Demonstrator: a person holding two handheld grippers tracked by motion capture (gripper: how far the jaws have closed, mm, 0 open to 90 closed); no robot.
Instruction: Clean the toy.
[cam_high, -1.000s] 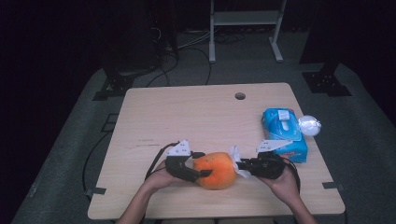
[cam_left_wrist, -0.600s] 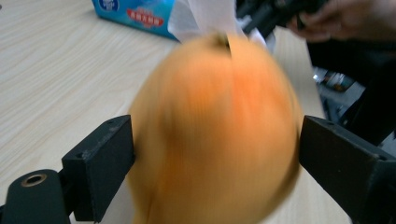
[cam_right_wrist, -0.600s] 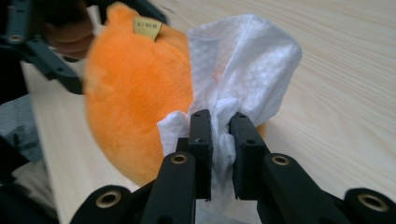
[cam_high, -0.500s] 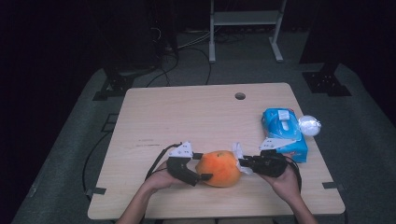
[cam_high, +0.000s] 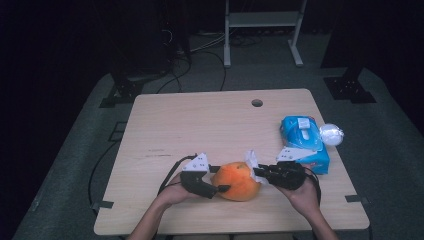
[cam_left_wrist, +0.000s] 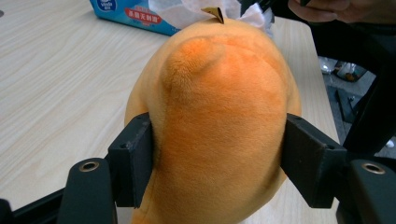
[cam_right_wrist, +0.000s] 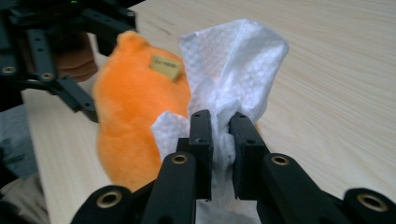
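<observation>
An orange plush fruit (cam_high: 239, 181) lies near the table's front edge, between both grippers. My left gripper (cam_high: 220, 179) has just been closing. In the left gripper view its two black pads (cam_left_wrist: 133, 156) press into the sides of the plush (cam_left_wrist: 219, 116). My right gripper (cam_high: 256, 172) comes in from the right, shut on a crumpled white tissue (cam_high: 250, 159). In the right gripper view the tissue (cam_right_wrist: 238, 70) stands up between the jaws of that gripper (cam_right_wrist: 219, 121), against the plush (cam_right_wrist: 135, 121) beside its small tan tag (cam_right_wrist: 164, 67).
A blue tissue pack (cam_high: 304, 142) lies just behind the right hand, with a white ball (cam_high: 331, 134) at its right. The wooden table (cam_high: 200, 125) has a round hole (cam_high: 257, 103) near its far edge. Dark floor and cables surround it.
The left gripper's jaws have drawn in onto the plush, which now sits slightly further right. The right gripper keeps its hold on the tissue at the plush's right side.
</observation>
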